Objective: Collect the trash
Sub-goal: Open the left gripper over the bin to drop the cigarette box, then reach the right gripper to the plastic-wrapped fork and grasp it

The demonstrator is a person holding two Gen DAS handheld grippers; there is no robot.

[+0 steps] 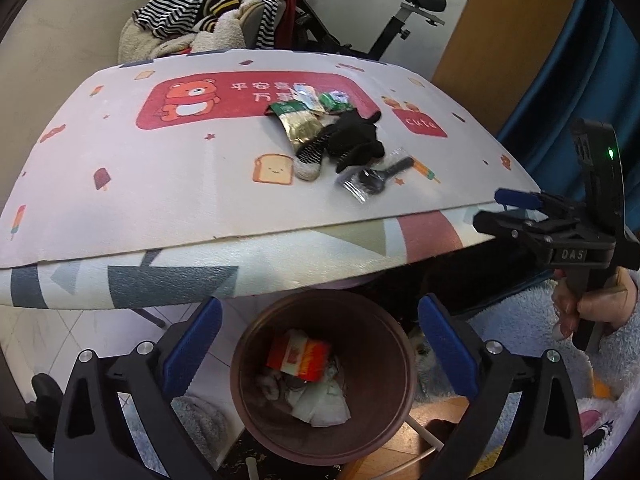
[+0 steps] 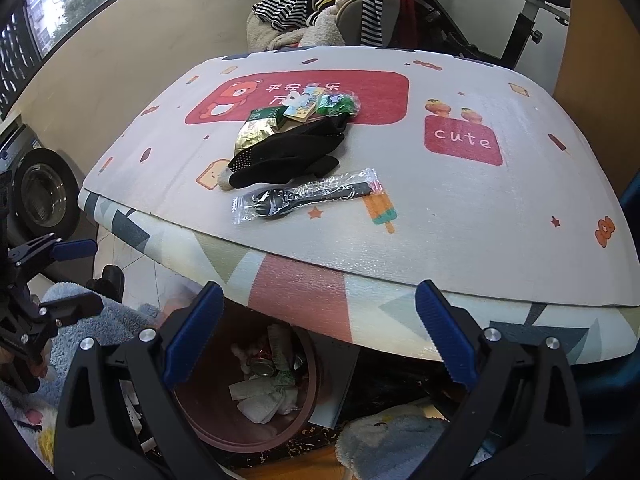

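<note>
Both grippers stand wide open with nothing between their blue pads. Left gripper (image 1: 320,344) hangs over the bin (image 1: 394,412) below the table edge — a red-and-yellow wrapper (image 1: 300,356) lies inside on crumpled white paper (image 1: 324,404). Right gripper (image 2: 320,332) points at the table's near edge, with the bin's rim (image 2: 240,444) low between its fingers (image 2: 192,336); seen from the left camera, it sits at the right, gripped by a hand (image 1: 592,308).

On the table (image 2: 480,208) the rest of the trash lies in a loose cluster: a wrapped black fork (image 2: 304,198) nearest the edge, a black glove (image 2: 288,152) just behind it, then a gold packet (image 2: 254,132) and green wrappers (image 2: 336,104) touching one another on the red bear print.
</note>
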